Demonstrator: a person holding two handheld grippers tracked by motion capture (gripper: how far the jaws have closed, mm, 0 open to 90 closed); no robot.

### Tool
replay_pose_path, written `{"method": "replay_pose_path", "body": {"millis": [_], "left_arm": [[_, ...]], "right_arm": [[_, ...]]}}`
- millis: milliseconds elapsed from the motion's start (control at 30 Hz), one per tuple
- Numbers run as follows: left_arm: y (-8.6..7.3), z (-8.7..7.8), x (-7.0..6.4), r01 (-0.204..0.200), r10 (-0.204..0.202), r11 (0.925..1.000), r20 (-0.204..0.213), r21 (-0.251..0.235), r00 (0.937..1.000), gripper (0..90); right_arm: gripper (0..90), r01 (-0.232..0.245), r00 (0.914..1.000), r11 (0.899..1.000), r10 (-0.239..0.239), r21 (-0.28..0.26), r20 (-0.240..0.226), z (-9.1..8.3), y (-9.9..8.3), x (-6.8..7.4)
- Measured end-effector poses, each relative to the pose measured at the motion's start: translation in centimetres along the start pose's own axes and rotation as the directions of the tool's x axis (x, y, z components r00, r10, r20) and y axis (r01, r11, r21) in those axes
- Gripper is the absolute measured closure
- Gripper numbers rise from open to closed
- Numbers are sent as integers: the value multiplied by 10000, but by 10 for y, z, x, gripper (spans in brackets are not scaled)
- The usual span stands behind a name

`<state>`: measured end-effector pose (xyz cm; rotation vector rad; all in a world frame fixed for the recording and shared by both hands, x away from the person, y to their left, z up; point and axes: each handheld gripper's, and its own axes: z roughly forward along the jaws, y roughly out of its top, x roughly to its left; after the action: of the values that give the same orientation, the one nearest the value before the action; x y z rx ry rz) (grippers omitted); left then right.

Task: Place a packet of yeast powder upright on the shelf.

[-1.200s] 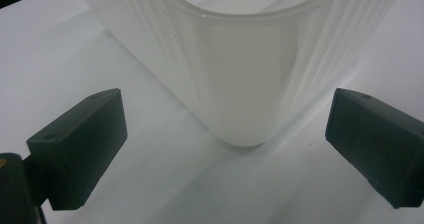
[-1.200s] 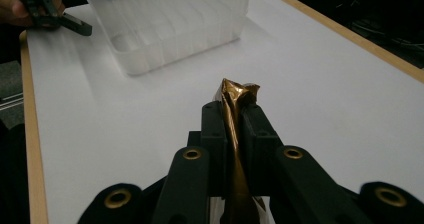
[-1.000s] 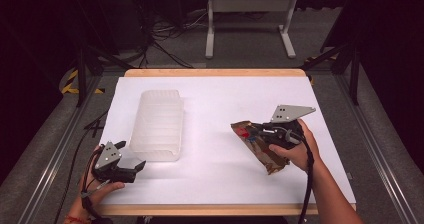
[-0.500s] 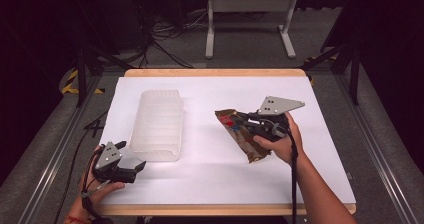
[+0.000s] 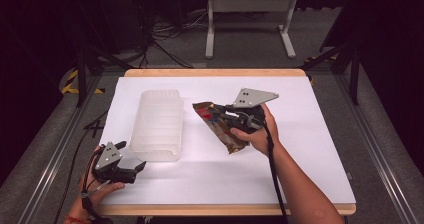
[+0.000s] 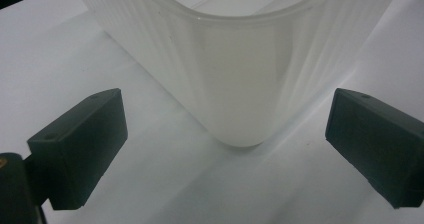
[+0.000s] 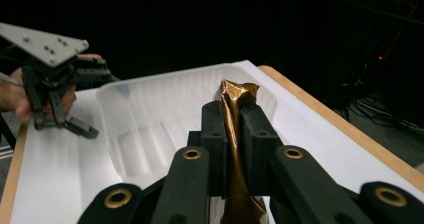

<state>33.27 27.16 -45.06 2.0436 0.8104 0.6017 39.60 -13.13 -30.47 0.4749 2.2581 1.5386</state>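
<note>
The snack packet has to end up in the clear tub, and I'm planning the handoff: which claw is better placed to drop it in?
Right. The right claw is shut on the snack packet beside the clear tub. The left claw is open at the tub's near corner, holding nothing.

White table (image 5: 310, 134), clear plastic tub (image 5: 156, 124) lying left of centre, right gripper (image 5: 223, 115) holding a brown snack packet (image 5: 220, 129) above it, left gripper (image 5: 132, 170) resting open near the tub's corner
</note>
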Motion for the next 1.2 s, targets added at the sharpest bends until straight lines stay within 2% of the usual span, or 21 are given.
{"method": "replay_pose_path", "body": {"millis": [33, 100, 167, 433, 733, 833, 967, 1200], "left_arm": [[0, 0, 0, 9, -9, 10000, 39, -16, 10000, 40], [0, -1, 0, 0, 0, 10000, 73, -40, 10000, 41], [-1, -2, -1, 24, -23, 10000, 104, -73, 9999, 40], [-5, -5, -1, 77, -76, 9999, 43, -75, 10000, 40], [-8, -11, -5, 73, -73, 10000, -73, 0, 9999, 39], [-10, -13, -5, 201, -201, 9998, -97, -67, 9998, 40], [-12, -15, -5, 203, -203, 9998, -108, -37, 9997, 40], [-14, -19, -5, 237, -238, 9997, -126, -94, 9996, 40]], "right_arm": [[818, -12, 9999, 10000, 11, -82, -123, 9, 3, 1], [818, 21, 9999, 9999, -22, -109, -117, 13, 5, 1], [818, 115, 9994, 9999, -118, -82, -327, 27, 12, 1], [818, 265, 9984, 9990, -283, -359, -481, 53, 34, 6], [818, 164, 9986, 9990, -185, -426, -500, 78, 39, 7], [818, 164, 9984, 9990, -186, -417, -531, 91, 42, 8], [818, 237, 9971, 9989, -266, -415, -715, 110, 48, 11], [818, 196, 9958, 9976, -254, -664, -882, 131, 58, 17]]}}
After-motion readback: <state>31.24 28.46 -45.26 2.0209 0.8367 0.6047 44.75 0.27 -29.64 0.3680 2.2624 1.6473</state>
